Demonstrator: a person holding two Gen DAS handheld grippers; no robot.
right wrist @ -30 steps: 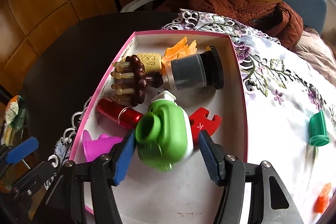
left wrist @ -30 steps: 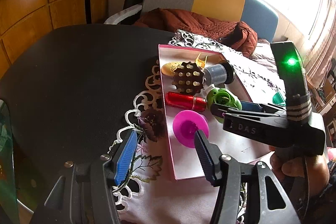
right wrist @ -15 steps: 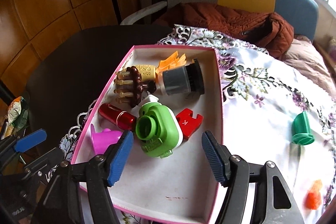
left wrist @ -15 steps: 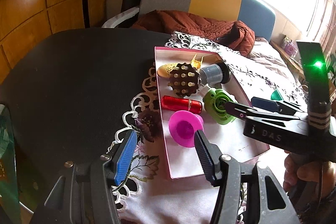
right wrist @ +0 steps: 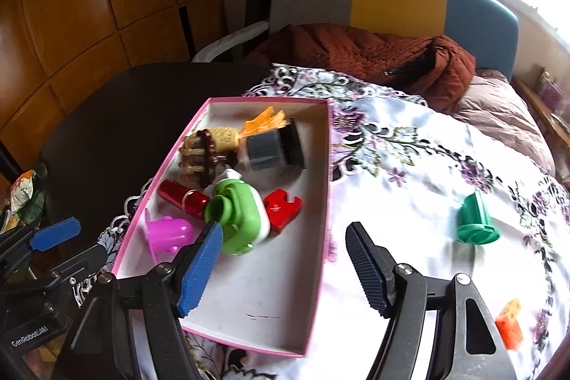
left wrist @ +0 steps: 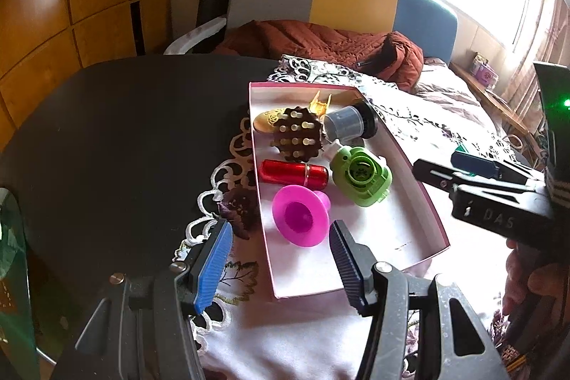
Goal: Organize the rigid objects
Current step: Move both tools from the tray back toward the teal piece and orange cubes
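A pink-rimmed box [right wrist: 322,212] [left wrist: 424,198] on the flowered tablecloth holds a green toy camera [right wrist: 237,214] [left wrist: 361,175], a red cylinder [right wrist: 181,196], a magenta funnel [left wrist: 301,214], a brown spiky massager [left wrist: 297,139], a grey jar [right wrist: 269,148] and a red flat piece [right wrist: 281,207]. My right gripper [right wrist: 283,267] is open and empty above the box's near right edge. My left gripper [left wrist: 281,264] is open and empty at the box's near left corner. A green cap [right wrist: 475,219] and an orange block [right wrist: 509,324] lie loose on the cloth to the right.
The dark table [left wrist: 124,130] extends left of the cloth. A chair with a rust-brown jacket [right wrist: 374,56] stands behind the table. The right gripper's body [left wrist: 498,202] shows at the right of the left wrist view.
My right gripper has opened, let go of the green toy camera in the box, and pulled back and to the right. The left gripper has barely moved.
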